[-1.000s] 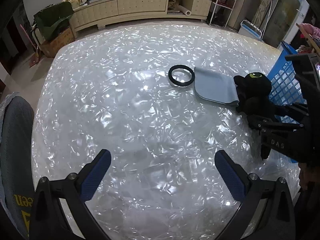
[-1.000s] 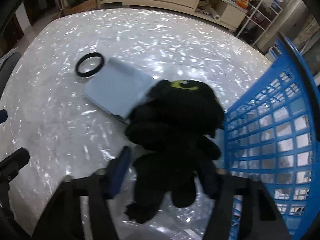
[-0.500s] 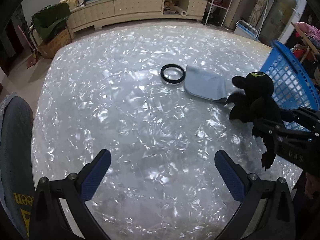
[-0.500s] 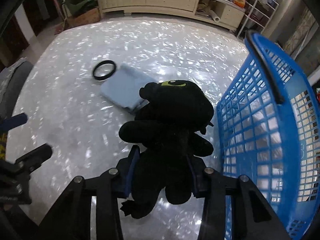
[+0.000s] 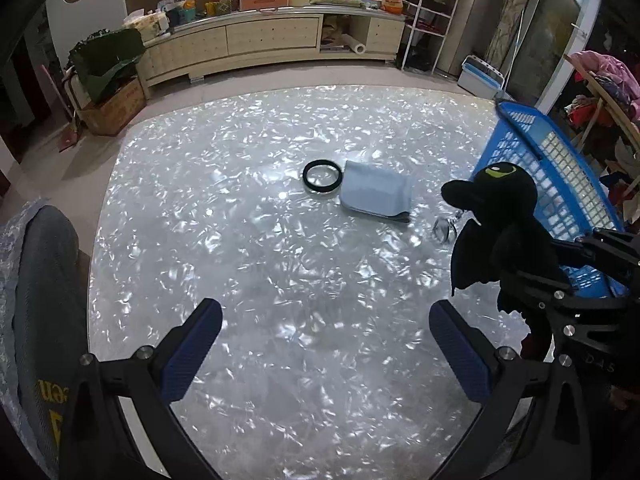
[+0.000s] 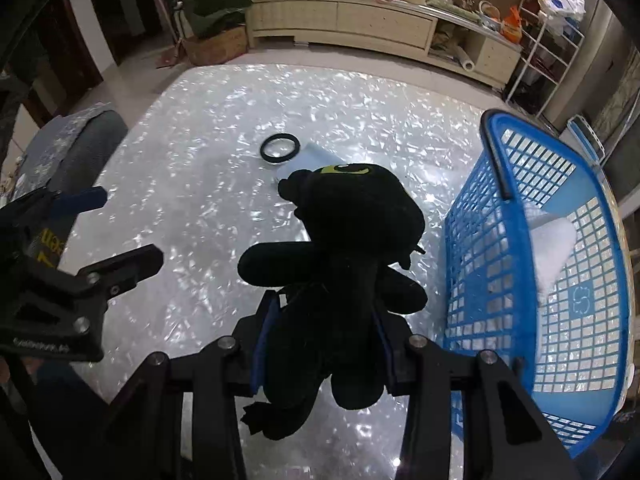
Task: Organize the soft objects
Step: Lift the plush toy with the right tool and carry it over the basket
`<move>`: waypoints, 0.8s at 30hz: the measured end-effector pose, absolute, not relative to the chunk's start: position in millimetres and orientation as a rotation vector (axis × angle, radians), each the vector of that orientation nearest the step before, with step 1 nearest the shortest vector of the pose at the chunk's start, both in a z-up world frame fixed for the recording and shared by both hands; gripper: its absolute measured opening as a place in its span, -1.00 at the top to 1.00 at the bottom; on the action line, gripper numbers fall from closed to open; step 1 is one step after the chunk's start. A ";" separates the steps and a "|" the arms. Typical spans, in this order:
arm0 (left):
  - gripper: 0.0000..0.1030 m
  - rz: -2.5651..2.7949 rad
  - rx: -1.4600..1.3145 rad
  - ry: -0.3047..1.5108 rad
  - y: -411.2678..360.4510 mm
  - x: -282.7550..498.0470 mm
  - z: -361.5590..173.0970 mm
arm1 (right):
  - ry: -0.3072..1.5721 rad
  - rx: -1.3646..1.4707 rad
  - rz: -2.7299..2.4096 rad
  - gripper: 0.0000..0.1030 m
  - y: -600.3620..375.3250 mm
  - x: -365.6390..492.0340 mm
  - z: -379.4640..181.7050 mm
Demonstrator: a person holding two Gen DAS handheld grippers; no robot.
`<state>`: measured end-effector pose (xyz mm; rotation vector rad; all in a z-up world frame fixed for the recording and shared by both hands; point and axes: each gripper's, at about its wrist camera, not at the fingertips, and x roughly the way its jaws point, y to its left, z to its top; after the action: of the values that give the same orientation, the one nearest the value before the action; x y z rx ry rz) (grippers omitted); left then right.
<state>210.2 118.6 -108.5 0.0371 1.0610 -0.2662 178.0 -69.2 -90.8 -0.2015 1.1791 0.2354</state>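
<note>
Black plush toy (image 6: 344, 264): clamped in your right claw (image 6: 324, 344), blue mesh basket (image 6: 560, 320) just right; left claw (image 5: 324, 354) gapes, empty.

Ring (image 5: 322, 176) left of folded cloth (image 5: 376, 196) on table (image 5: 240, 240), basket (image 6: 560, 280) at right edge

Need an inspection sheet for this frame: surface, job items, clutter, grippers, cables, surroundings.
Surface: glossy pearl-patterned table, no spills seen.
Job's things: black plush toy lifted beside blue basket; white soft item inside the basket; folded blue cloth on table.
Clutter: black ring by the cloth.
Grippers: right gripper shut on the plush; left gripper open, empty.
Cables: nothing seen.
Surroundings: cabinet, wire rack.
</note>
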 end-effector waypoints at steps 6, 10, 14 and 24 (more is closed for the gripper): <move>-1.00 -0.262 0.038 1.052 109.9 199.4 -89.8 | 1.145 -0.197 0.280 0.21 -75.4 174.2 -72.6; -1.00 -0.219 0.027 1.074 102.8 194.5 -79.1 | 1.120 -0.191 0.310 0.21 -81.7 167.2 -57.1; -1.00 -0.200 0.026 1.085 96.3 192.2 -72.4 | 1.101 -0.178 0.338 0.21 -93.4 162.2 -43.9; -1.00 -0.260 0.033 1.068 59.3 184.8 -50.5 | 1.063 -0.153 0.341 0.21 -132.4 152.7 -20.7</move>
<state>184.8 59.3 -50.5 0.0328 1.0677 -0.2605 152.7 -132.4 -20.7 -0.1528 1.0633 0.3407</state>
